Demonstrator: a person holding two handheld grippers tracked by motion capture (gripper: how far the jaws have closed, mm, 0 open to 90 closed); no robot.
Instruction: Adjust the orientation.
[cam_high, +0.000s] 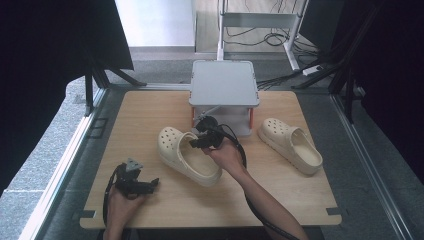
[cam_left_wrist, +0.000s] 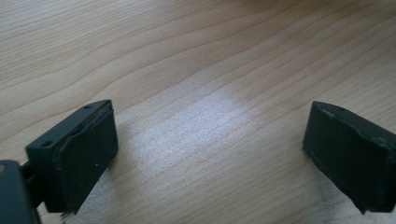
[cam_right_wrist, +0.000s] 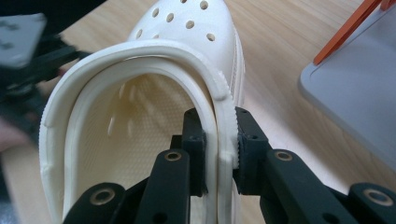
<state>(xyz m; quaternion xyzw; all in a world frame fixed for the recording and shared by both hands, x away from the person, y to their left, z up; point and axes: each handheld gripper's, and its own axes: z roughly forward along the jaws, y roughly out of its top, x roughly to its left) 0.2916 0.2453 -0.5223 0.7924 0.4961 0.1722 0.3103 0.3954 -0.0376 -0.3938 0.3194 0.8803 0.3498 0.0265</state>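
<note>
Two cream perforated clogs lie on the wooden table (cam_high: 150, 115). My right gripper (cam_high: 201, 140) is shut on the near clog (cam_high: 187, 155). In the right gripper view the right gripper (cam_right_wrist: 219, 144) pinches this clog (cam_right_wrist: 140, 93) by the rim of its side wall, one jaw inside and one outside. I cannot tell whether the clog rests on the table. The other clog (cam_high: 291, 145) lies apart at the right. My left gripper (cam_high: 150, 184) rests at the front left of the table. The left gripper (cam_left_wrist: 210, 154) is open, with bare wood (cam_left_wrist: 187, 70) between its jaws.
A grey stand (cam_high: 224, 82) with orange legs sits at the back middle of the table, just behind the right gripper; its edge (cam_right_wrist: 355, 93) is close on the right. Black frames and cables surround the table.
</note>
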